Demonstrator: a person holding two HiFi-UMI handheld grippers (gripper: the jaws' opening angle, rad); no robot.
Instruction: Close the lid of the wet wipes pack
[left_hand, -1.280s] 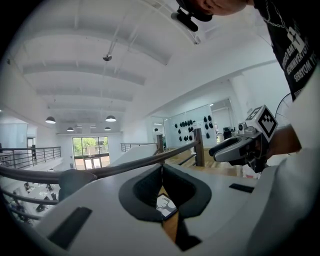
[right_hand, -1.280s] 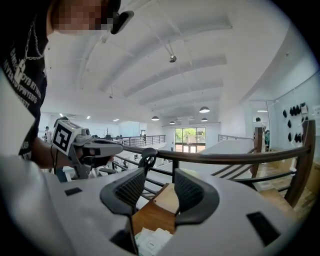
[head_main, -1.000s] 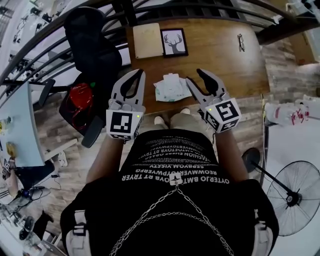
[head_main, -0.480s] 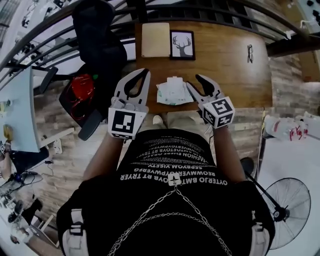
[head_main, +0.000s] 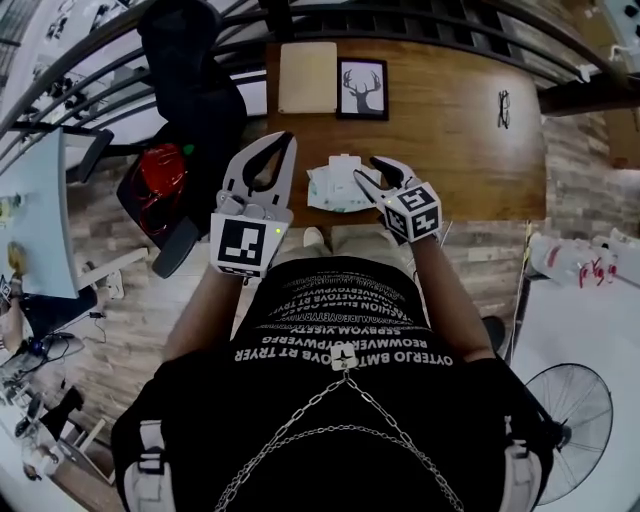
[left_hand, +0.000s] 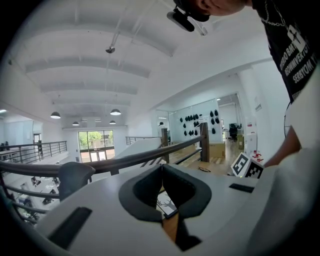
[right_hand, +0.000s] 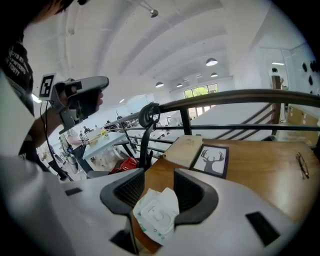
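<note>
Task barely begun: pack (right_hand: 156, 216) looks unclosed, right hand-held gripper (right_hand: 155, 181) released just above it, left hand-held gripper (left_hand: 161, 169) clenched empty.

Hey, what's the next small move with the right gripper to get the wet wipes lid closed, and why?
Probably lower the right gripper onto the wet wipes pack and press its flap flat. The gripper's jaws stand open, the pack shows between them untouched near the table edge, and the white flap looks lifted, though that's hard to tell.

Wooden table (head_main: 450, 150): wet wipes pack (head_main: 335, 185) near front edge; deer picture (head_main: 362, 88), tan board (head_main: 307, 77) at back; glasses (head_main: 503, 108) right.
</note>
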